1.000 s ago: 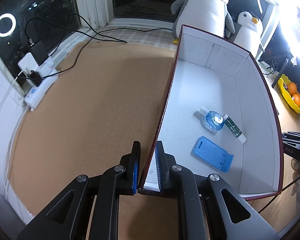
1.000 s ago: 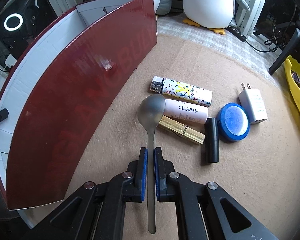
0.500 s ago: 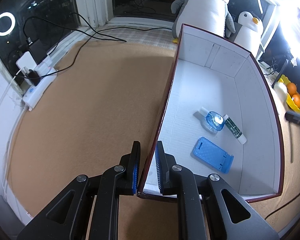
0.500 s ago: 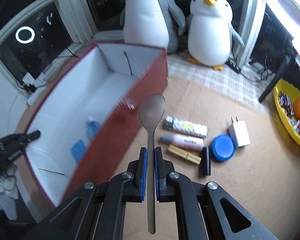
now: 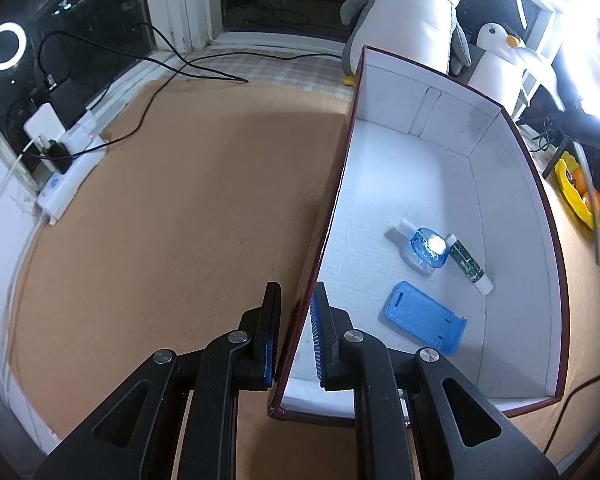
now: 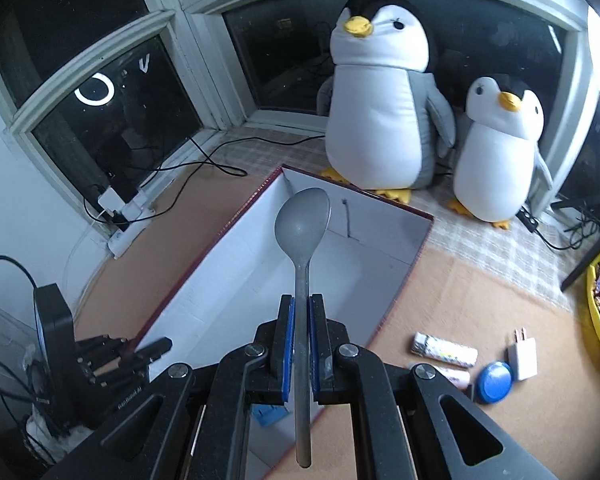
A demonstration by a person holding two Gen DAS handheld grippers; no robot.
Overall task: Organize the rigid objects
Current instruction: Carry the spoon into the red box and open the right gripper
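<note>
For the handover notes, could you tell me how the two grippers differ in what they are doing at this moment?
The right gripper is shut on the grey spoon, carried above the box. The left gripper straddles the box's side wall, one finger outside and one inside, with gaps visible. Both have blue-padded black fingers.

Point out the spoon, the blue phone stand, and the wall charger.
spoon (image 6: 302, 224), right wrist view, on its bowl.
blue phone stand (image 5: 418, 313), left wrist view, on its flat back panel.
wall charger (image 6: 523, 358), right wrist view, on its white body.
</note>
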